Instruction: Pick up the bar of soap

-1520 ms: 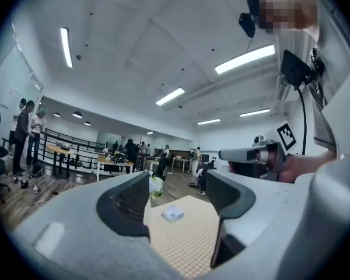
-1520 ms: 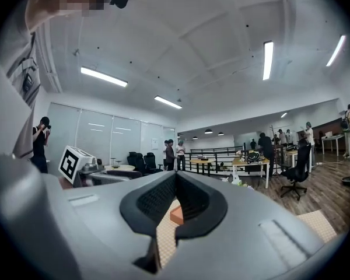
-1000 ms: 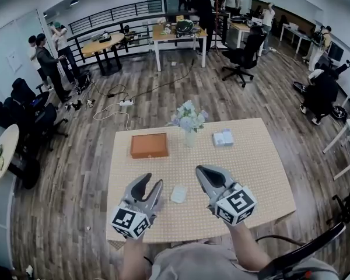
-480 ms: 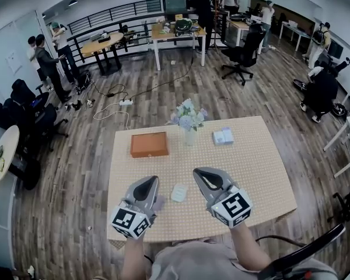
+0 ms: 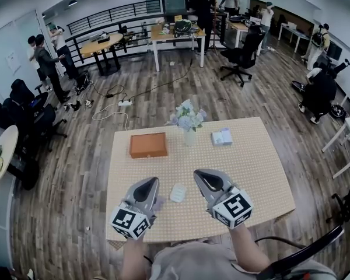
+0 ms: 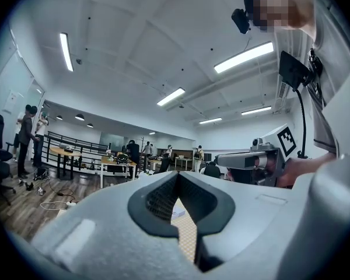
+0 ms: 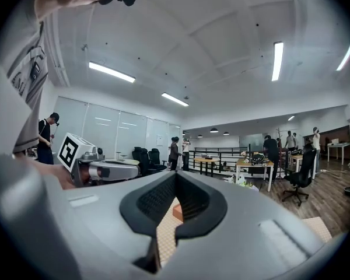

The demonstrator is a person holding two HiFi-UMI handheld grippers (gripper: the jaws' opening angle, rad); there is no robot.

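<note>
Wooden-floored office, head view. The table [image 5: 256, 174], covered in a pale dotted mat, is the reference for all positions.

(a) Brown box [image 5: 148, 145]: lies flat on the table's far-left part.
(b) Vase of flowers [image 5: 188, 124]: stands upright at the middle of the table's far edge.
(c) Left gripper [image 5: 148, 181] and right gripper [image 5: 200, 175]: both are over the table's near part and point level towards its far edge. Each gripper's jaws are fully together, tips meeting, with nothing between them.
(d) Pale packet [image 5: 222, 136]: rests near the table's far edge, right of the vase.
(e) Bar of soap [image 5: 178, 193]: a small, whitish, flat block lying on the table's near-middle, between the two grippers and touching neither.

Handling, as a judgement: the bar is probably light and stiff, with smooth faces that may slide under pressure. Its low profile leaves little to grasp, so the jaws must first open, then close across the two long edges at mid-length, low against the mat.
</note>
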